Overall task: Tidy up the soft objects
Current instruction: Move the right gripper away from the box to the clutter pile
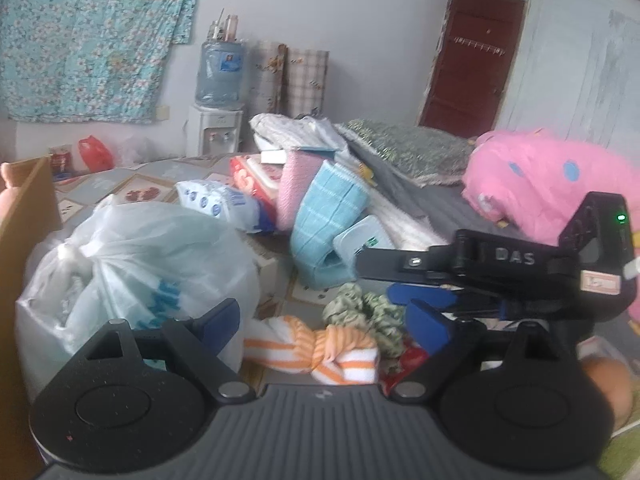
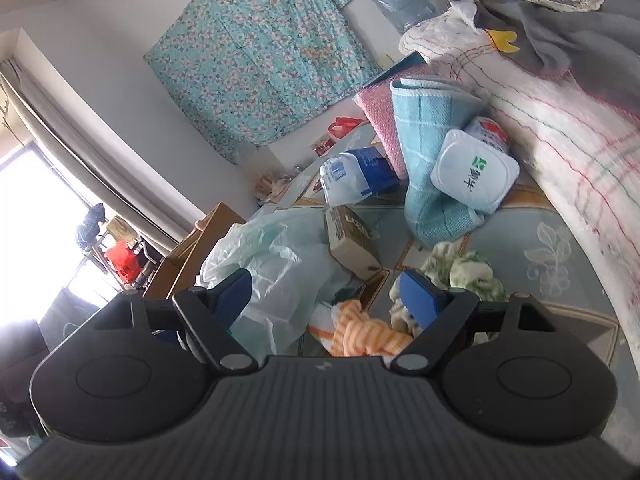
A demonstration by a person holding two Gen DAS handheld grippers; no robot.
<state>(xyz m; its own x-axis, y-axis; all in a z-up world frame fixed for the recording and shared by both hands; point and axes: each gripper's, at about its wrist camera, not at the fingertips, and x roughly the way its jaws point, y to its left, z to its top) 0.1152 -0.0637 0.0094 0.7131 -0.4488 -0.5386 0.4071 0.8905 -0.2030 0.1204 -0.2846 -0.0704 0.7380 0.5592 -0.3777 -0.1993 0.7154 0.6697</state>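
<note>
The bed [image 2: 560,248], with its patterned blue-grey cover, carries everything here. At its far side lies a pink spotted plush bundle [image 1: 540,176], and beside that a white blanket with red and green lines [image 2: 552,128]. Nearer, a tied white plastic bag [image 1: 132,264] bulges at the left, close to a brown cardboard box [image 1: 24,208]. A light blue checked towel [image 1: 324,216], rolled and slumped, leans against a pink knitted cloth [image 1: 298,184], with a white wipes pack [image 2: 474,172] resting on the blue one. Just in front lie the small things: an orange-and-white striped cloth [image 1: 320,348] knotted in the middle, touching a crumpled green floral cloth [image 1: 364,312].

The left gripper [image 1: 324,324] hangs over the striped cloth, fingers [image 1: 218,320] spread wide and holding nothing. The right gripper [image 2: 328,296] reaches in from the right above the same two cloths, its fingers [image 2: 420,292] likewise released.
</note>
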